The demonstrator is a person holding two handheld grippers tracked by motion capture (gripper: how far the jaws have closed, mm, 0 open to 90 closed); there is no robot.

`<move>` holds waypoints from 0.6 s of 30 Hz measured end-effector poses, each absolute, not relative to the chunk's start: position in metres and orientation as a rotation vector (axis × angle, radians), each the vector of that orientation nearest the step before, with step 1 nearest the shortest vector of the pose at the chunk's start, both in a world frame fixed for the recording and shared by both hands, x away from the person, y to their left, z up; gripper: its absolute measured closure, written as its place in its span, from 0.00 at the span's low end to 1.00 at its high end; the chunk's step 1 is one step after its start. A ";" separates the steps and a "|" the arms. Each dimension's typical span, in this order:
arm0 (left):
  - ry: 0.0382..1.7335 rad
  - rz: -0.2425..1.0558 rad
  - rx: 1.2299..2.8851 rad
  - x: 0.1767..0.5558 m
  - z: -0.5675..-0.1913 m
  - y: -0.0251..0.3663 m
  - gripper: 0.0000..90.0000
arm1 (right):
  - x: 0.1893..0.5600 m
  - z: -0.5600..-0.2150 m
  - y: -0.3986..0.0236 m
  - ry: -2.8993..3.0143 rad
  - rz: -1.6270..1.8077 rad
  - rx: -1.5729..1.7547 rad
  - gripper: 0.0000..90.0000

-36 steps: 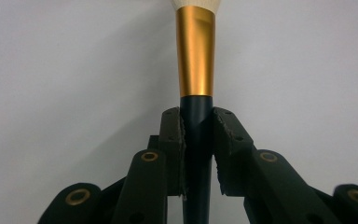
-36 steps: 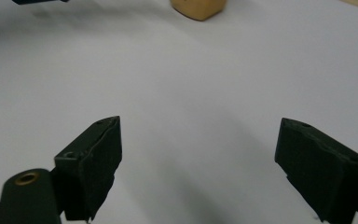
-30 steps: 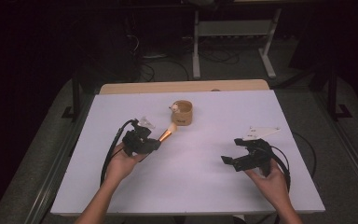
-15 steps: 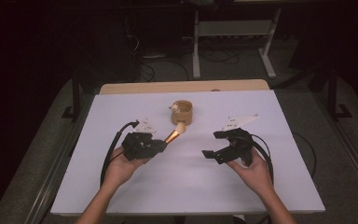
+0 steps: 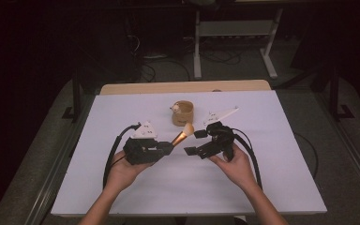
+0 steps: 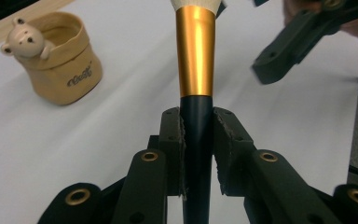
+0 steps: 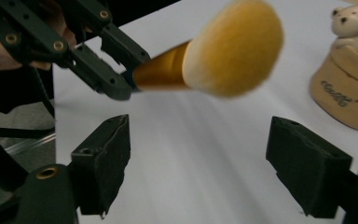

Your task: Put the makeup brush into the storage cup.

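A makeup brush (image 5: 182, 135) with a gold ferrule, dark handle and tan bristles points up and to the right over the table's middle. My left gripper (image 5: 168, 146) is shut on its dark handle (image 6: 196, 126), and the ferrule (image 6: 196, 56) sticks out past the pads. My right gripper (image 5: 194, 142) faces it from the right, open. Its jaws have just been closing a little, with nothing between the pads. The bristle head (image 7: 233, 46) hovers just beyond my right gripper (image 7: 205, 158). Behind stands a tan cup (image 5: 183, 113) with a small bear figure (image 5: 174, 108) on its rim.
A white cover (image 5: 262, 187) spreads over the table, with a strip of wood (image 5: 183, 87) bare at the far edge. Black cables trail from both grippers over the cover. On the dark floor behind stands a metal frame (image 5: 234, 28).
My right hand has moved left from the table's right side up to the brush head. My left gripper has shifted a little toward the middle, still holding the brush.
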State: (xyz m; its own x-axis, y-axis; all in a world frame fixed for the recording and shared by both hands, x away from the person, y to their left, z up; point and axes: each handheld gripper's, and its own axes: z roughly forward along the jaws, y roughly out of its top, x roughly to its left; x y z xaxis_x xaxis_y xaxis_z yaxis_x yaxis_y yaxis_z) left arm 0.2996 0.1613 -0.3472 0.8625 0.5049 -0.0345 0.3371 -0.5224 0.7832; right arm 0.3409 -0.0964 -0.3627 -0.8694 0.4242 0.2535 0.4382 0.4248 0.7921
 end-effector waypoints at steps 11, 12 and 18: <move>0.529 0.226 2.159 0.294 -0.358 0.151 0.83 | 0.348 -0.364 -0.090 -2.445 -1.497 -0.707 0.57; 0.522 0.226 2.163 0.294 -0.358 0.150 0.83 | 0.349 -0.364 -0.090 -2.435 -1.489 -0.713 0.61; 0.498 0.245 2.181 0.292 -0.360 0.145 0.83 | 0.351 -0.365 -0.091 -2.354 -1.496 -0.670 0.78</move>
State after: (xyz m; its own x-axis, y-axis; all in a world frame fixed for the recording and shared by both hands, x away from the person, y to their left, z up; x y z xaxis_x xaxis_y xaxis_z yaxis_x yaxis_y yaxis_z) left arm 0.2923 0.1455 -0.3602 0.9008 0.4342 0.0001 0.2646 -0.5492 0.7927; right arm 0.3510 -0.0909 -0.3648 -0.8558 0.2358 0.4605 0.5171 0.3591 0.7770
